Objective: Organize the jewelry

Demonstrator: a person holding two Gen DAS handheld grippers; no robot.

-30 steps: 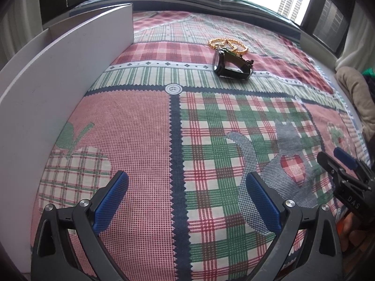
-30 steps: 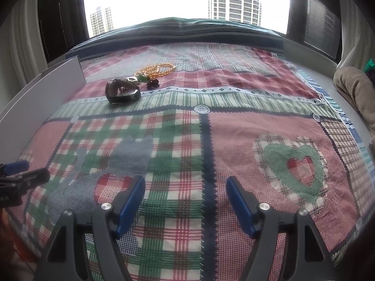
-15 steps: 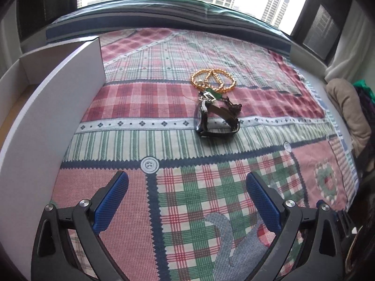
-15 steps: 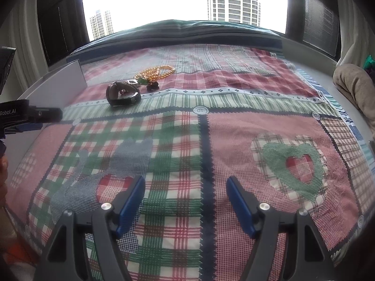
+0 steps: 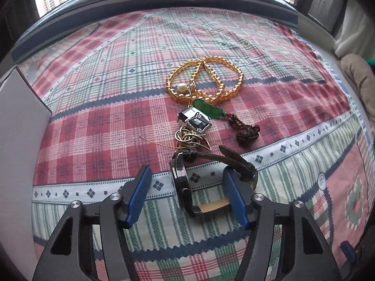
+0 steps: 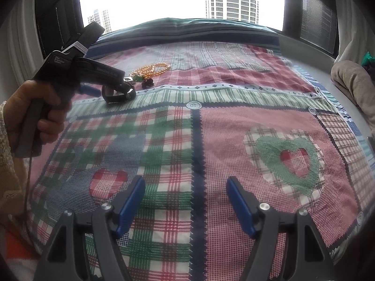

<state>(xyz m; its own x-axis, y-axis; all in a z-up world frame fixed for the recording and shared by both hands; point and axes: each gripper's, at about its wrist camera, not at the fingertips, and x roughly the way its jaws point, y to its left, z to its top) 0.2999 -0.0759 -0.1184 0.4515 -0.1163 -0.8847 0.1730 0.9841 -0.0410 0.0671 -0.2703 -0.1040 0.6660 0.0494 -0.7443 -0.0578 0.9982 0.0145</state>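
Left gripper (image 5: 187, 196) parted around black wristwatch (image 5: 185, 187), not yet clamped, amber bead necklace (image 5: 204, 77) at 12 o'clock, right gripper (image 6: 186, 199) wide, empty, over patchwork quilt (image 6: 234, 117).

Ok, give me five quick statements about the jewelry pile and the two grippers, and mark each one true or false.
1. The left gripper is open, its fingers either side of the black watch. True.
2. The right gripper is shut on a bracelet. False: it is open, with only the patchwork cloth between its fingers.
3. The amber bead strands lie beyond the watch. True.
4. The green pendant lies inside the white box. False: it lies on the cloth beside the beads.
5. The watch lies face up. False: it stands on its edge.
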